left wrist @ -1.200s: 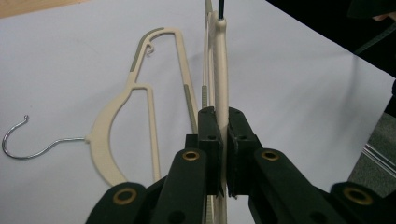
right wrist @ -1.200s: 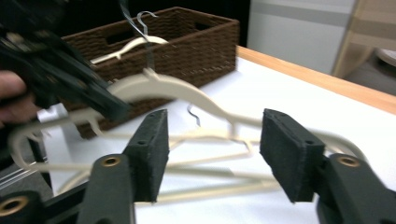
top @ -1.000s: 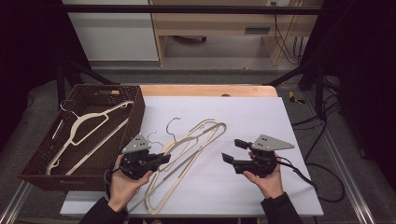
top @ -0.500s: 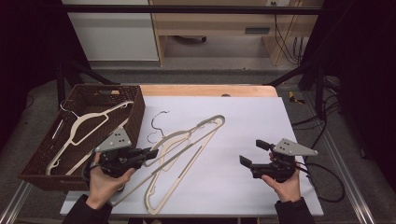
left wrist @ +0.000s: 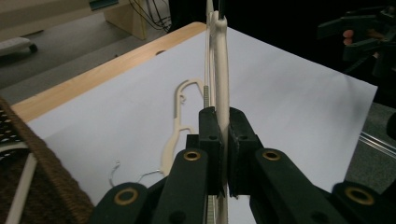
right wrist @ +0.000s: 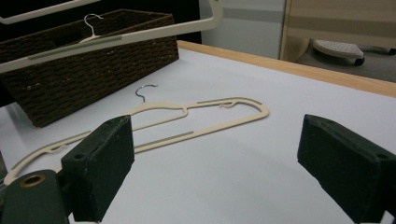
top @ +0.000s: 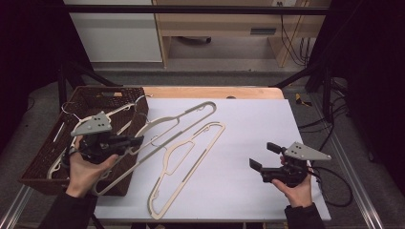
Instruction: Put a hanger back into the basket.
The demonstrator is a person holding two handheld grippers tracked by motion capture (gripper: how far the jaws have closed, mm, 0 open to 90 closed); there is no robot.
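While no writing shows, left hand-held gripper clamps a hanger; right hand-held gripper gapes.

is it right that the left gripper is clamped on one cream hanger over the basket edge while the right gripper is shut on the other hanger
Not quite. The right gripper holds nothing: its jaws stand wide apart over the bare white table, as the right gripper view shows. The other hanger lies flat, untouched. The left gripper is indeed clamped on a cream hanger by the basket.
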